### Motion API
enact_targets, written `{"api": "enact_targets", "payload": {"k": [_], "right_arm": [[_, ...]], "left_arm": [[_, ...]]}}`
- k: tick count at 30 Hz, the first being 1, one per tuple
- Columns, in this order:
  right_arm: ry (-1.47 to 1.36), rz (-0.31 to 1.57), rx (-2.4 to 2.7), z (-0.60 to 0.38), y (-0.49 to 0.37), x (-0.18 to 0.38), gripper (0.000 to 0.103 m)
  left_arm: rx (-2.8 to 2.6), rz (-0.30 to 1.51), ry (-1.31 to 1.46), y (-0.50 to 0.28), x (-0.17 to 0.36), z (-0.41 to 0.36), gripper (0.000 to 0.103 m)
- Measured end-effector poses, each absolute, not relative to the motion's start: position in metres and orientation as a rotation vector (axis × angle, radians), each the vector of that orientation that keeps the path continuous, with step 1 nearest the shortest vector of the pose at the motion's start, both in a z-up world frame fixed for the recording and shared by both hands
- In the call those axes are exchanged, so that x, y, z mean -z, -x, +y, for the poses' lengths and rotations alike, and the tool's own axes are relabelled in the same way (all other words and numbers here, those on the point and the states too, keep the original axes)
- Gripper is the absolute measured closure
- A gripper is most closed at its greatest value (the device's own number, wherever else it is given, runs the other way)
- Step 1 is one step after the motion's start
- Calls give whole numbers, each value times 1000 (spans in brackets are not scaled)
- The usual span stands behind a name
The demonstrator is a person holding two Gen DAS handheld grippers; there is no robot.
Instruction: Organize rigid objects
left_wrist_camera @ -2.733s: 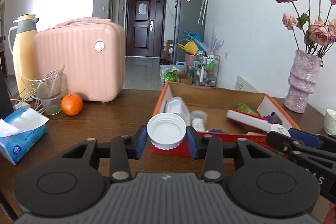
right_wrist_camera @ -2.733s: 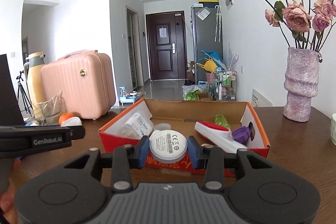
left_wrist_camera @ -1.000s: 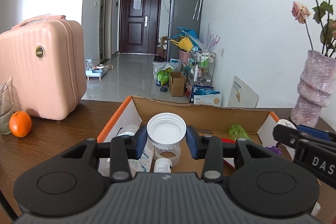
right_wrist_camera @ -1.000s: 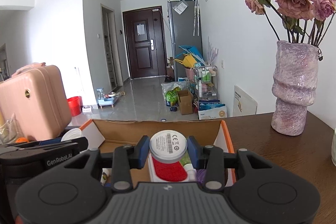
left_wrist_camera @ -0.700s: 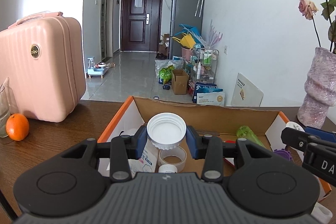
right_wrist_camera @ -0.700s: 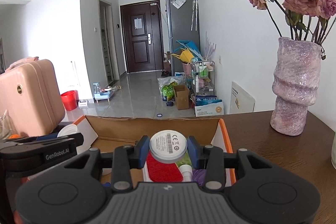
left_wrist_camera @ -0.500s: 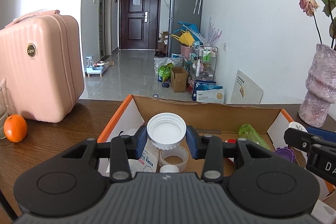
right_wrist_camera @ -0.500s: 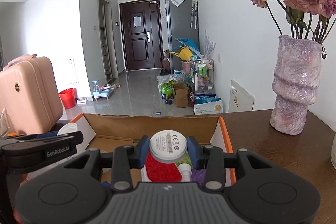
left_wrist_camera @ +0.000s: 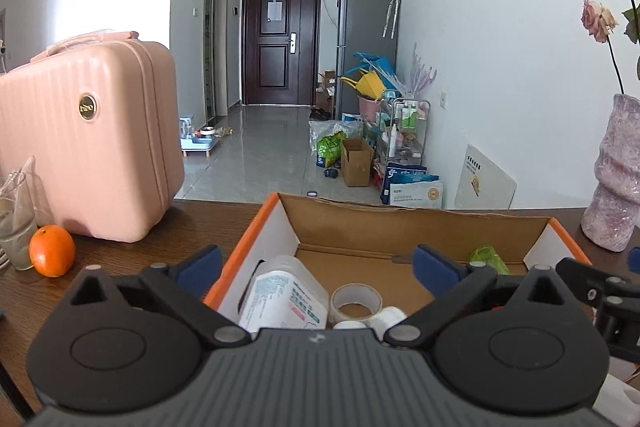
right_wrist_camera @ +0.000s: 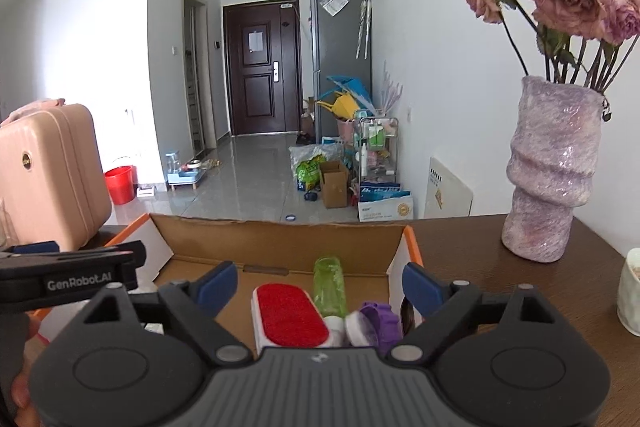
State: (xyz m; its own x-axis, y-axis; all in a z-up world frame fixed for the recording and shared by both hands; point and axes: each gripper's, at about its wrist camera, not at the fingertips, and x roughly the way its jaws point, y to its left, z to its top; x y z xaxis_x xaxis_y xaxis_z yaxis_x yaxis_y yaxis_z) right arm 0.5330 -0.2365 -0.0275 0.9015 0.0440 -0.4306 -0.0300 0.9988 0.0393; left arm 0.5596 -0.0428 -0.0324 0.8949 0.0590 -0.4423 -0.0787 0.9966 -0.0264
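Note:
An orange-edged cardboard box (left_wrist_camera: 416,223) sits on the dark wooden table and also shows in the right wrist view (right_wrist_camera: 280,247). My left gripper (left_wrist_camera: 318,265) is open and empty over the box's left part, above a white labelled bottle (left_wrist_camera: 282,297), a tape roll (left_wrist_camera: 354,301) and white caps (left_wrist_camera: 388,317). My right gripper (right_wrist_camera: 320,281) is open and empty over the right part, above a red-topped white brush (right_wrist_camera: 290,317), a green bottle (right_wrist_camera: 330,281), a white round item (right_wrist_camera: 358,327) and a purple piece (right_wrist_camera: 382,319). The left gripper's side (right_wrist_camera: 72,277) shows at left.
A pink suitcase (left_wrist_camera: 88,143), an orange (left_wrist_camera: 52,255) and a glass (left_wrist_camera: 16,223) stand left of the box. A purple vase of dried roses (right_wrist_camera: 552,171) stands on the right, with a white cup (right_wrist_camera: 630,293) near the right edge.
Both grippers have opened. The white cap left my left gripper and the white round device left my right gripper; both now hold nothing above the box.

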Motion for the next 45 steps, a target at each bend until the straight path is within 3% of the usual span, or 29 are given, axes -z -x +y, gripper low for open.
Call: {"api": "enact_targets", "payload": {"k": [1,24,35,45], "right_arm": [[-34,443,-32,-237,-533,28,0],[-33,388,-24,-234,-495,21,0],[-65,328,-54,-226,-420,9,0],[-48,217,-92,-223,-299,-4,0]], "left_arm": [[-78,457,43,-559,32,-42,0],[-95,422,45,-516,16,-33,0],[-86,350,54,-431,-4,-19,0],[-112,270,43,-309,-18,5,0]]}}
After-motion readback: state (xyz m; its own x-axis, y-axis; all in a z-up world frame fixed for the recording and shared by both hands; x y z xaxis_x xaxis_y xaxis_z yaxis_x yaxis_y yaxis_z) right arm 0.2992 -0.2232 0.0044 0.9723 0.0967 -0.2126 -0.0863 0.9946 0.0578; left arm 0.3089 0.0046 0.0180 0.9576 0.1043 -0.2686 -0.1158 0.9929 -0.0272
